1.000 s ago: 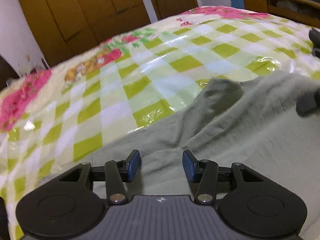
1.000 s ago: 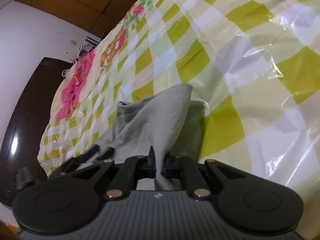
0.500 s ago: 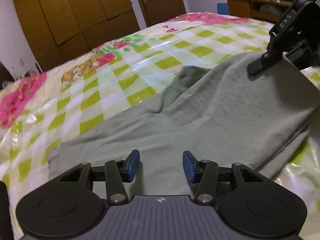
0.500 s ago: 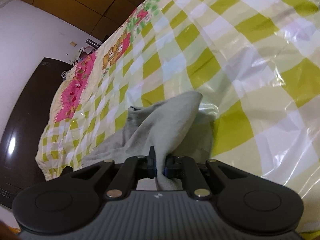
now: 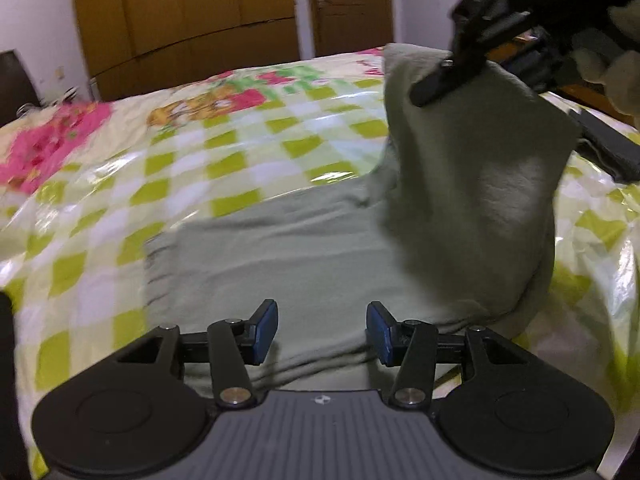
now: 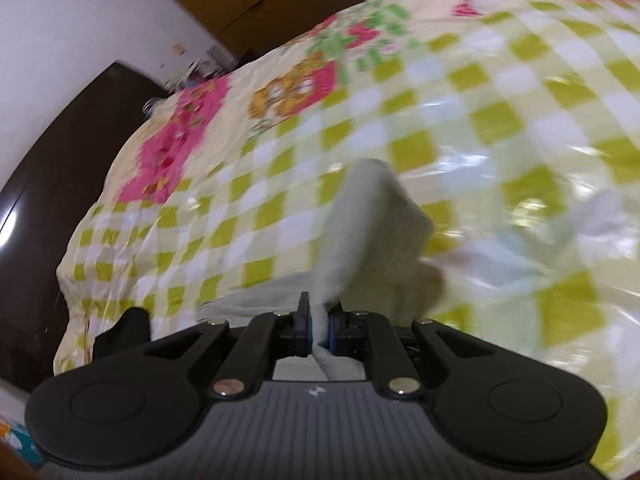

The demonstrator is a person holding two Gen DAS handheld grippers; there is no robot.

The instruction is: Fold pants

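Grey-green pants (image 5: 320,256) lie spread on the checked bed. My left gripper (image 5: 322,330) is open and empty, hovering just above the near edge of the pants. My right gripper (image 6: 319,330) is shut on an end of the pants (image 6: 360,216) and holds it lifted well above the bed. In the left wrist view the right gripper (image 5: 452,76) shows at the upper right with the raised cloth (image 5: 476,172) hanging from it.
The bed has a shiny green, white and yellow checked cover (image 5: 224,168) with pink flower prints. Wooden wardrobe doors (image 5: 188,12) stand behind the bed. A dark headboard or cabinet (image 6: 52,184) is at the left.
My right gripper has lifted the pants end higher and carried it over toward the left gripper's side. The left gripper has stayed open above the pants.
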